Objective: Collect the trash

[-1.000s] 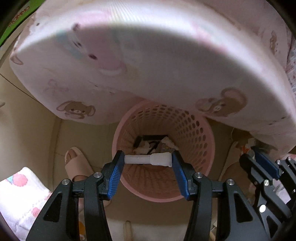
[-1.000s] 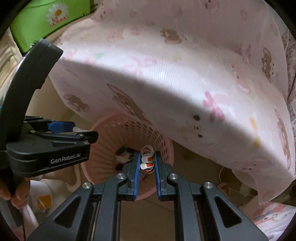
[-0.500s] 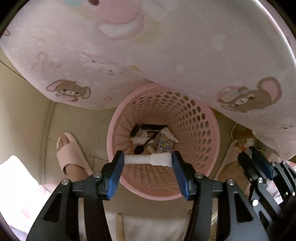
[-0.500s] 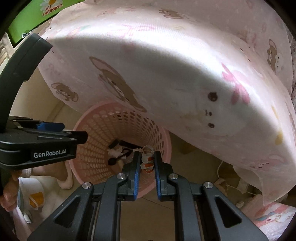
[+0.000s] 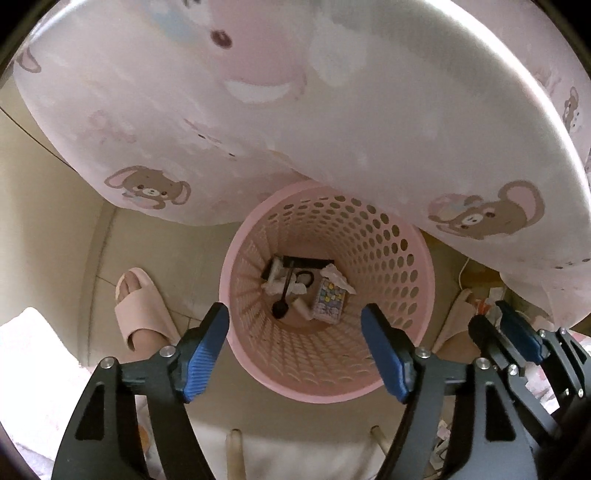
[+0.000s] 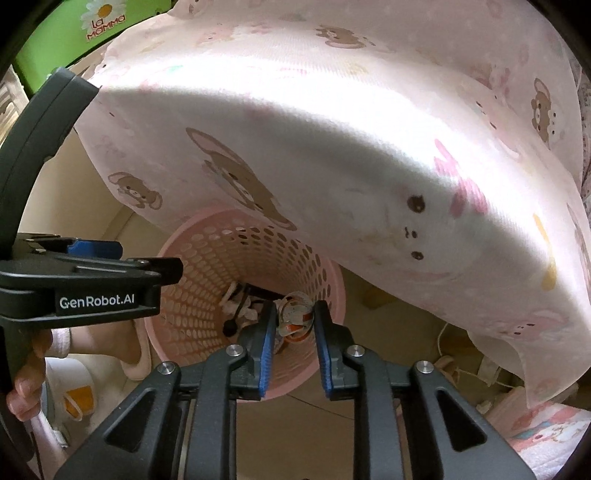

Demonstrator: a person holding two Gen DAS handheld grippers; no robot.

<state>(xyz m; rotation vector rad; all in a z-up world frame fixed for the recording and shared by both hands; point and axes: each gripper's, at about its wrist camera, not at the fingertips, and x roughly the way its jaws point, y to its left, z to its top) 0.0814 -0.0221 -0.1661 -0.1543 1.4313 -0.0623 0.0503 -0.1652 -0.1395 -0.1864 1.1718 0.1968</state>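
Observation:
A pink perforated basket (image 5: 399, 266) stands on the floor under a pink bear-print cloth; it also shows in the right wrist view (image 6: 207, 273). Inside lie a black spoon (image 5: 282, 301), crumpled tissue (image 5: 301, 288) and a pastel printed packet (image 5: 328, 301). My left gripper (image 5: 295, 347) is open and empty above the basket's near rim; the white tube is not to be seen. My right gripper (image 6: 294, 339) hangs over the basket's right rim, its jaws a little apart around a crumpled white and orange wrapper (image 6: 295, 317).
The bear-print cloth (image 5: 295, 110) overhangs the basket's far side. A foot in a pink slipper (image 5: 142, 314) stands left of the basket. A green box (image 6: 96, 26) sits at the far upper left. A white cable (image 6: 447, 339) lies on the floor at right.
My left gripper has opened and the white tube it held is gone from between its fingers. My right gripper's jaws have widened slightly around the wrapper. Both grippers moved nearer over the basket.

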